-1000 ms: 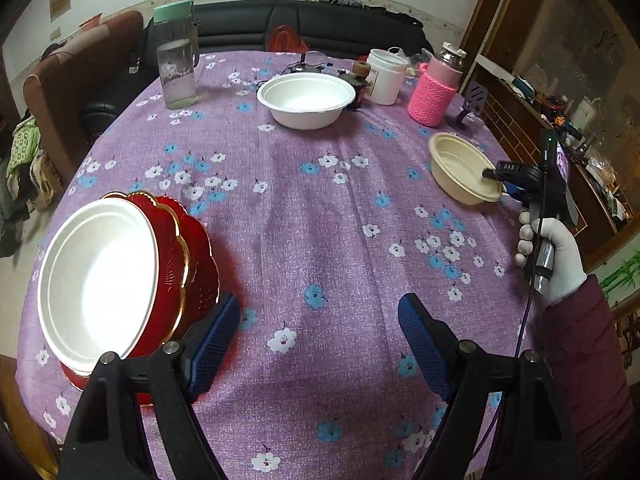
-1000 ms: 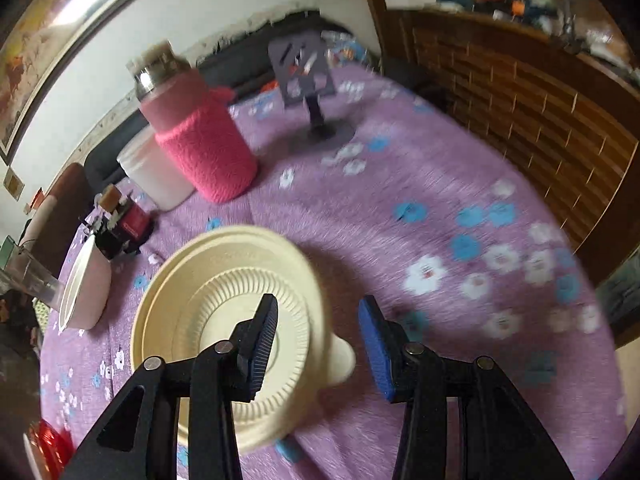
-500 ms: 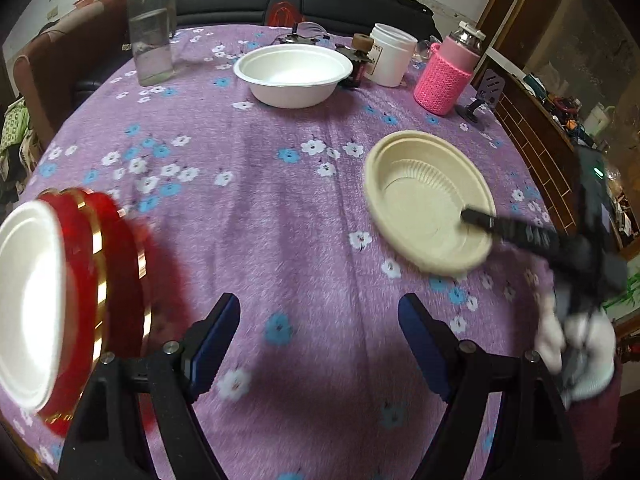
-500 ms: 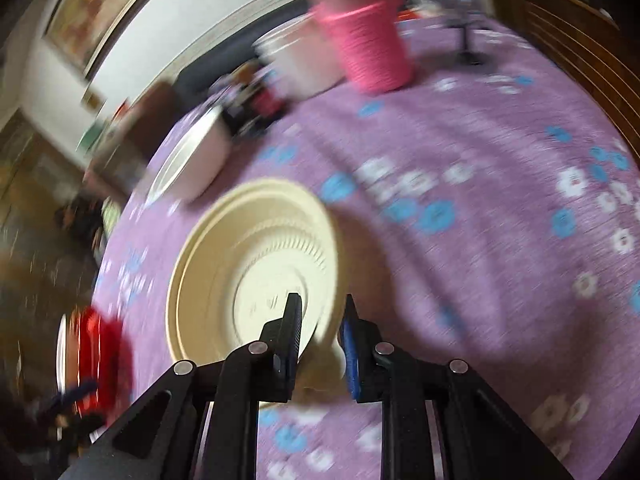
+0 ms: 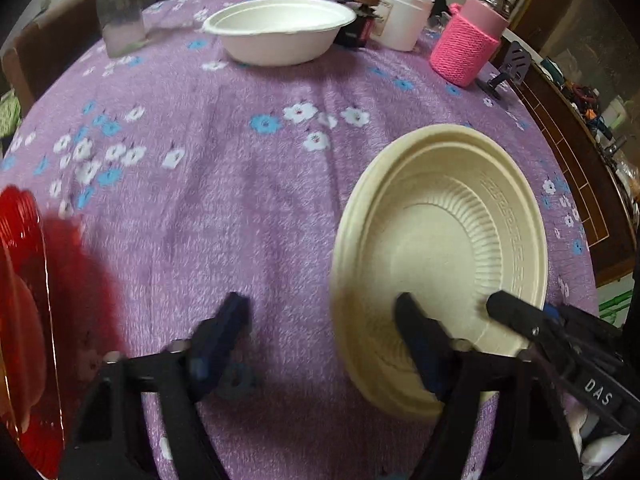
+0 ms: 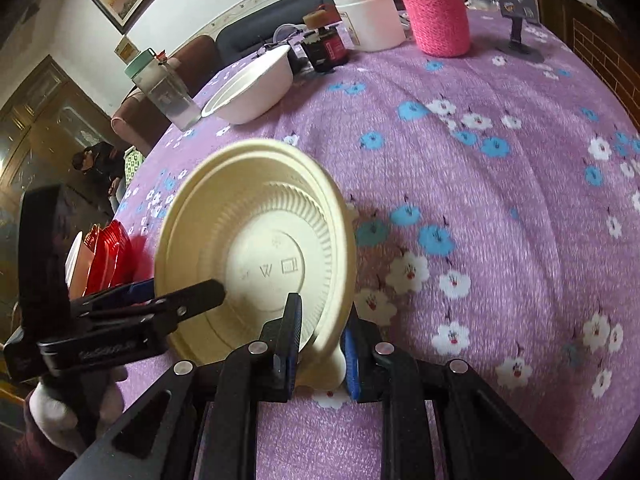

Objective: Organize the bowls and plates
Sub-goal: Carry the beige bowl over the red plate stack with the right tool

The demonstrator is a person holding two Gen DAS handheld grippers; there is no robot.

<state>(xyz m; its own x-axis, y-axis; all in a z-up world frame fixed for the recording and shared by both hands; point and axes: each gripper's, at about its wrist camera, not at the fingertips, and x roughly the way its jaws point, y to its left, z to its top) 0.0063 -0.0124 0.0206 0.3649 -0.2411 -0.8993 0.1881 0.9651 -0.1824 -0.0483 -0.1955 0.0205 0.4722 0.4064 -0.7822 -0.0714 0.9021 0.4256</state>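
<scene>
Over tablecloth (image 5: 260,208), right gripper (image 6: 322,346) pinching cream bowl (image 6: 256,256), left gripper (image 5: 324,332) closing.

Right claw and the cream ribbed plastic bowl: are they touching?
Touching. In the right wrist view the right claw has both pads pinched on the rim tab of the cream ribbed plastic bowl, one inside the wall, one outside.

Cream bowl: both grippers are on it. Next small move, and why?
Probably let the left gripper finish closing on the cream bowl rim. One finger is already inside the bowl, the other outside, jaws closing. The right gripper holds the tilted bowl by its tab, so keep that grip until the left one is firm.
</scene>
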